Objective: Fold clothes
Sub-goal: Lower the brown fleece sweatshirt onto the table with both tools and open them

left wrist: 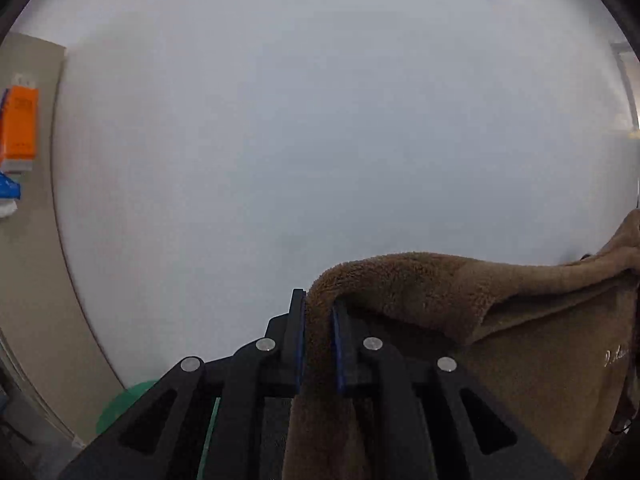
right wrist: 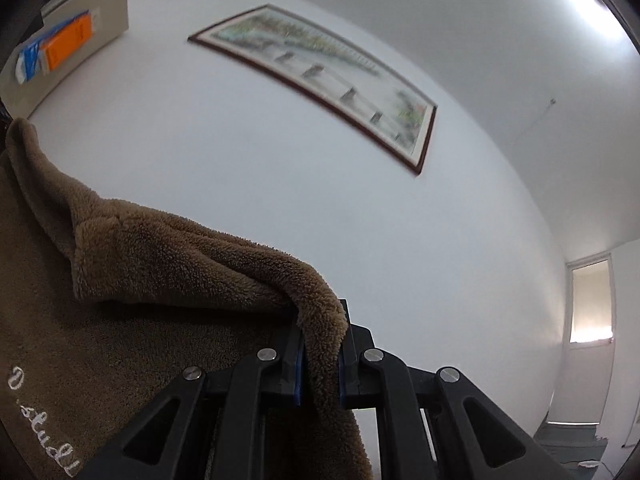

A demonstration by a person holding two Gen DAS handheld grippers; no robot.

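Note:
A brown fleece garment with white embroidered lettering hangs stretched between both grippers, raised in front of a white wall. My left gripper is shut on one edge of it; the cloth runs off to the right. In the right wrist view the same garment runs off to the left, and my right gripper is shut on its other edge. The cloth drapes down over both sets of fingers and hides what lies below.
A white wall fills both views. A framed picture hangs on it. A beige cabinet with an orange box is at the left. A doorway is at the far right. Something green shows low left.

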